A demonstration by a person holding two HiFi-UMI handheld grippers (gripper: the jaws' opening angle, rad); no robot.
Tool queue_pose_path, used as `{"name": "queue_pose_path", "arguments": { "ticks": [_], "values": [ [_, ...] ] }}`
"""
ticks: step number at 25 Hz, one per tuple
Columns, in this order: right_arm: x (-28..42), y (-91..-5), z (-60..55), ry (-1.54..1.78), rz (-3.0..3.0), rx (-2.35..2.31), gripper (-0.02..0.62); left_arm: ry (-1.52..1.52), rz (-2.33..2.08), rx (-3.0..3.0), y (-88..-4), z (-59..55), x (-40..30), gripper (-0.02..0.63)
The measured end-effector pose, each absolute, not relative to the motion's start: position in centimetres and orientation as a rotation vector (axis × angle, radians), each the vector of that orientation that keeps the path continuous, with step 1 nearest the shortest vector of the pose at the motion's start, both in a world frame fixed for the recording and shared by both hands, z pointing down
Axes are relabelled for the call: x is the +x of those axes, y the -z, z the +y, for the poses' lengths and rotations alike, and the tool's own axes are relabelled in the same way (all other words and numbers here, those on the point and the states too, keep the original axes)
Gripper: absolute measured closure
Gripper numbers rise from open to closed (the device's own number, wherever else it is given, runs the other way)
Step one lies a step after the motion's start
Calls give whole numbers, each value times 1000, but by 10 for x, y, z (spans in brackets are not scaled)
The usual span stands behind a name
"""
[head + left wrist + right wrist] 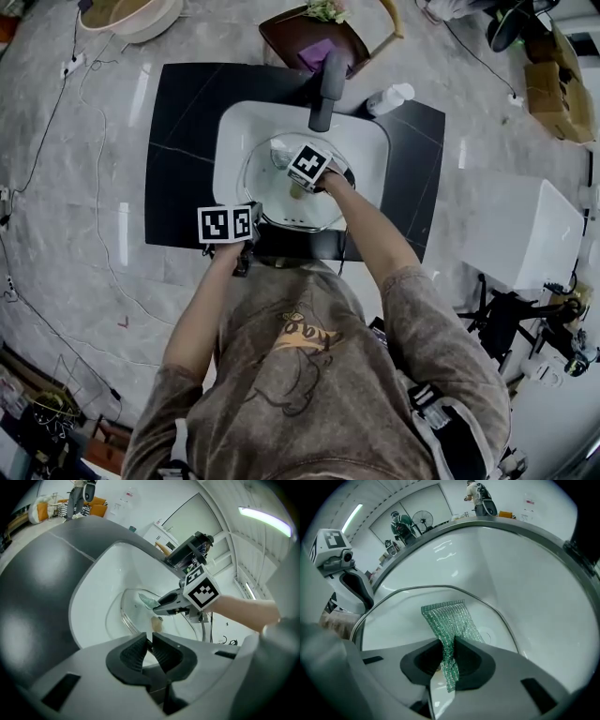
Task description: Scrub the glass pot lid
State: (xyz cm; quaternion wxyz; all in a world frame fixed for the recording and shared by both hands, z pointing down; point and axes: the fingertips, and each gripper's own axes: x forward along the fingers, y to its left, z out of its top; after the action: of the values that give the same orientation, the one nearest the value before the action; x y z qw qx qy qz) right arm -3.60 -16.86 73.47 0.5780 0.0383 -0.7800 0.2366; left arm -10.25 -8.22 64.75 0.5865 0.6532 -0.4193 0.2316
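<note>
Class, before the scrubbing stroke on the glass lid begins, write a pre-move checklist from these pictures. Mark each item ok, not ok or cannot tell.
1. The right tongs pinch the green mesh cloth: ok.
2. The left tongs are closed on the rim of the glass lid to steady it: ok, as far as it appears.
3. The lid lies inside the white sink: ok.
4. The cloth touches the glass: cannot tell.
5. The tap stands clear of both tongs: ok.
</note>
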Motion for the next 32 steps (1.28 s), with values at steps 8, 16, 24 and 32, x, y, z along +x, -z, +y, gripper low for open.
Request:
{"name": "queue_pose_path", "arguments": {
  "ticks": [8, 16, 24, 32],
  "values": [
    [-8, -746, -189, -486, -1804, 152, 511, -522, -962, 1528, -647, -84, -103, 563],
    [18, -749, -201, -452, -1785, 228, 511, -520, -953, 1537, -647, -85, -103, 563],
    [18, -719, -194, -396, -1909, 357, 511, -567, -953, 1537, -649, -84, -103, 561],
    [27, -662, -182, -521, -2075, 490, 511, -587, -1014, 1608, -628, -98, -100, 575]
  ]
}}
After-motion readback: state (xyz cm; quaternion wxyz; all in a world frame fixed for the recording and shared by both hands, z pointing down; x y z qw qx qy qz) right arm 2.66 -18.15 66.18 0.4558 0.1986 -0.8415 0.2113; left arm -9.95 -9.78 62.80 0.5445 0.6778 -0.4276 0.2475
